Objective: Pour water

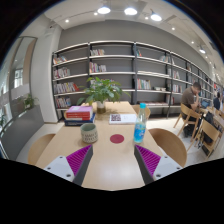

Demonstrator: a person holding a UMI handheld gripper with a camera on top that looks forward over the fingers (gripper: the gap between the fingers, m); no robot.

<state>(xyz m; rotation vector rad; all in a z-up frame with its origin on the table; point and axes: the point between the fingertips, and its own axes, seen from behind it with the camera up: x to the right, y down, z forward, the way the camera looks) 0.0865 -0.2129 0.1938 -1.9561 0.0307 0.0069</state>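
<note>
Hovering above the near end of the wooden table (110,165), the gripper (112,160) holds nothing — its fingers spread wide, purple pads (77,158) facing inward. Beyond them, right of frame centre, stands a blue water bottle (140,124); left of centre sits a greenish cup (89,132), apparently the receiving vessel. A potted plant (102,92) and shelving (120,70) occupy the upper centre. Step in hand: approach. Next move calls for advancing toward the bottle and closing on its body — upright, below the cap.
</note>
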